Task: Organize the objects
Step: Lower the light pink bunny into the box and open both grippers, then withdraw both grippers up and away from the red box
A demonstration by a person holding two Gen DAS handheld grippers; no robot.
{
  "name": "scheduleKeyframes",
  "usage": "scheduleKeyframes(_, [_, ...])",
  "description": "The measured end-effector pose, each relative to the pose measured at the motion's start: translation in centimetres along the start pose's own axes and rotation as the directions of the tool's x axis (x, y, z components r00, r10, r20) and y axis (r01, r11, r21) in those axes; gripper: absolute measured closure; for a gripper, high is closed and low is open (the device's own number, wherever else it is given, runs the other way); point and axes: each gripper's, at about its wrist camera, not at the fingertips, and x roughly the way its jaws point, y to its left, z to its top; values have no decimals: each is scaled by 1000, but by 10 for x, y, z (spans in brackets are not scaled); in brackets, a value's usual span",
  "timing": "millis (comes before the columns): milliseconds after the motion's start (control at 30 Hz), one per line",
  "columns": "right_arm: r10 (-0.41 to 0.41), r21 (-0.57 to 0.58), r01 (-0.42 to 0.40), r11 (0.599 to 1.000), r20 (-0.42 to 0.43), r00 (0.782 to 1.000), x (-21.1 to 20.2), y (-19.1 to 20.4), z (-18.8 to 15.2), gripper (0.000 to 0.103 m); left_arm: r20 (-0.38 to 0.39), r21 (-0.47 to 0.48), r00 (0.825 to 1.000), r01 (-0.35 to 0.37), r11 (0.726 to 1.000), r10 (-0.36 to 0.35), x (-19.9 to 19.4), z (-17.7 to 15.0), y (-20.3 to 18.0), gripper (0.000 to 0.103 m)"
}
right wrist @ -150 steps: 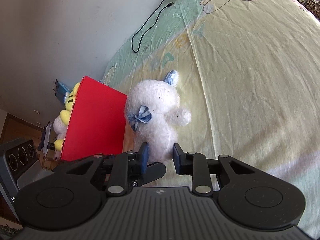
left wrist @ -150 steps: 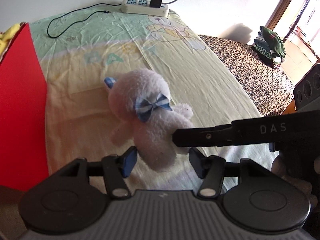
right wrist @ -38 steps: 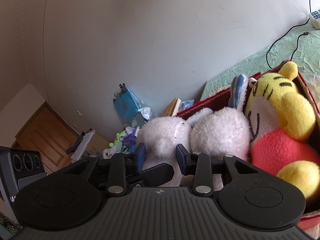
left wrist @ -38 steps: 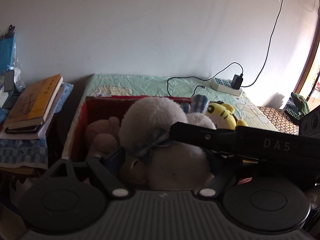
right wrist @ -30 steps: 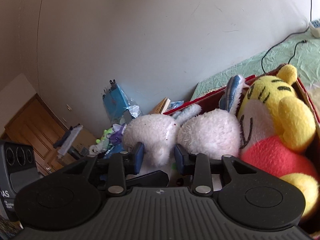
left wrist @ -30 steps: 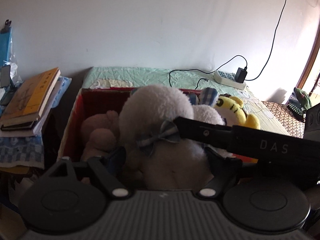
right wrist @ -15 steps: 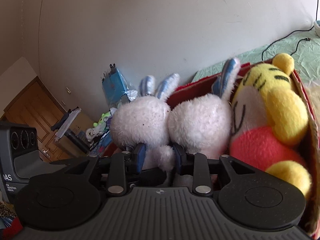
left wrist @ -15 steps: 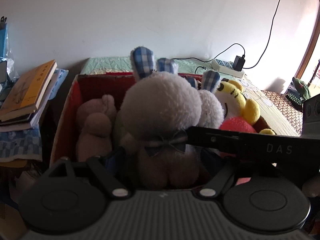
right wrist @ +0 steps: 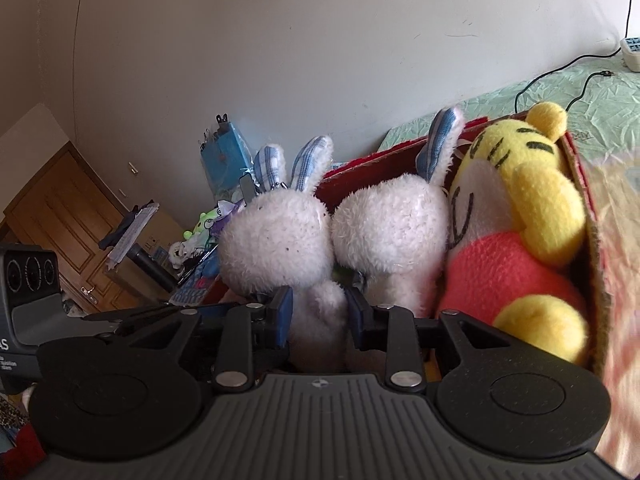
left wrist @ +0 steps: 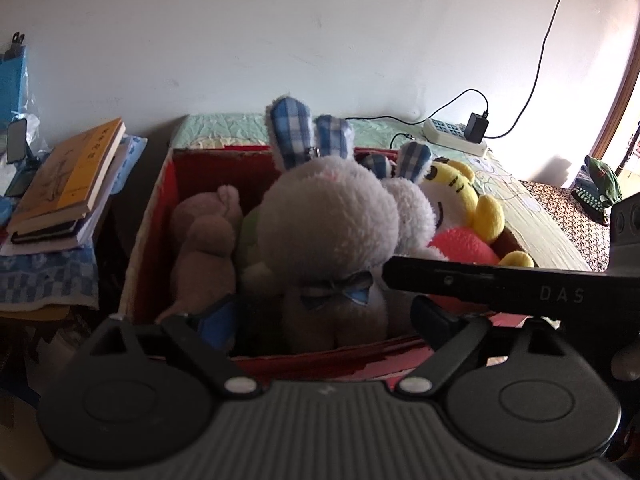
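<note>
With the white plush rabbit upright in the red box beside its twin, the right gripper pinching its arm should probably spread first, the left gripper already spread wide.

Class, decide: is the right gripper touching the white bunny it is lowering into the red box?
Touching. The right wrist view shows the right gripper with both blue pads pressed into the white bunny, clamping its lower body, over the red box.
</note>
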Motion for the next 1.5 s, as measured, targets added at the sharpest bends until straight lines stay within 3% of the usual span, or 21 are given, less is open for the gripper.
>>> scheduleKeyframes(200, [-62, -19, 63, 998, 27, 998, -23, 4, -3, 64, 4, 9, 999, -40, 999, 40, -9, 9, -10, 9])
scheduleKeyframes(333, [-152, -19, 155, 988, 85, 985, -40, 9, -2, 45, -6, 26, 997, -76, 997, 76, -13, 16, -22, 9])
scheduleKeyframes(467, [-196, 7, 196, 980, 127, 972, -60, 8, 2, 45, -35, 41, 994, -105, 994, 107, -13, 23, -36, 9])
scheduleKeyframes(767, [-422, -63, 438, 897, 178, 889, -92, 23, -3, 35, -76, 67, 988, -128, 989, 133, -8, 27, -73, 8])
scheduleKeyframes(1100, [-572, 55, 572, 818, 184, 799, -131, 2, -15, 23, -77, 93, 983, -160, 983, 168, -4, 20, -126, 1])
scheduleKeyframes(1267, [-599, 107, 590, 800, 162, 784, -150, -20, -15, 22, -96, 101, 976, -187, 977, 196, -3, 15, -158, 1])
scheduleKeyframes(1500, [-695, 86, 690, 719, 110, 711, -174, -50, -11, 18, -139, 133, 970, -183, 974, 201, 13, 8, -212, 1])
